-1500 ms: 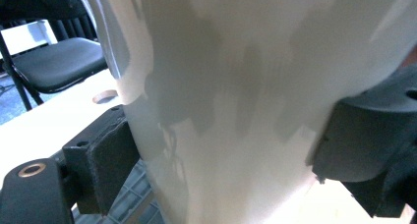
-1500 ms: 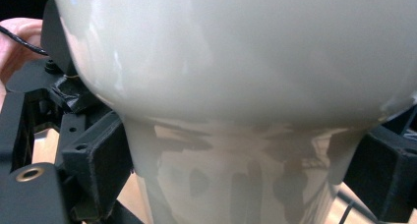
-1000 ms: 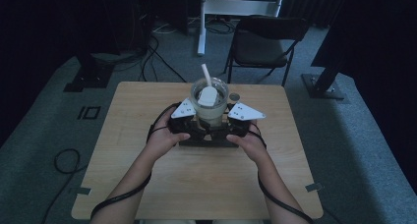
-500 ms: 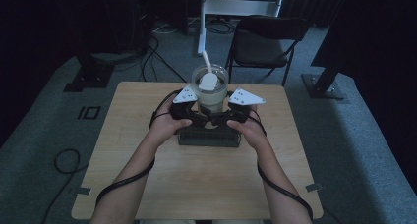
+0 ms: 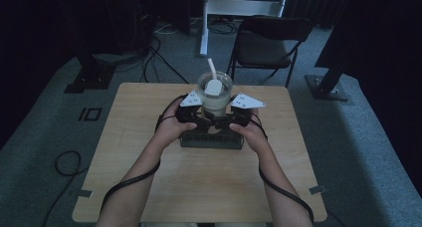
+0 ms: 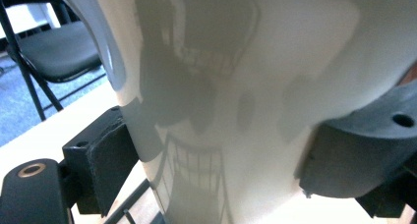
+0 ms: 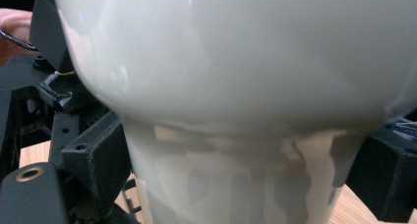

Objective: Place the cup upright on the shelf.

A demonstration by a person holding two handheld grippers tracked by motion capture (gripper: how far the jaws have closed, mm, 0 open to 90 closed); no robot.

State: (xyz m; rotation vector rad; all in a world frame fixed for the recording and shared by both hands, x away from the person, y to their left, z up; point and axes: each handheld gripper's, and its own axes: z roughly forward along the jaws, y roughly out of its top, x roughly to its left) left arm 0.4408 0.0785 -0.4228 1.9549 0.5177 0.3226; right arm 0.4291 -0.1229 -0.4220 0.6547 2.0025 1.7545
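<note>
Dim room, wooden table (image 5: pixel 149 187): left gripper (image 5: pixel 195 116) and right gripper (image 5: pixel 234 118) both clamp a white jug (image 5: pixel 214 95) above a black rack (image 5: pixel 211 140); no legible writing.

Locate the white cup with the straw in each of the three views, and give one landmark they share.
High view: the white cup stands at the table's far middle, between both grippers, above a dark rack.
Left gripper view: the cup's wall looms close between the two black jaws.
Right gripper view: its wall bulges overhead between the jaws.
Shared landmark: the light wooden table.
</note>
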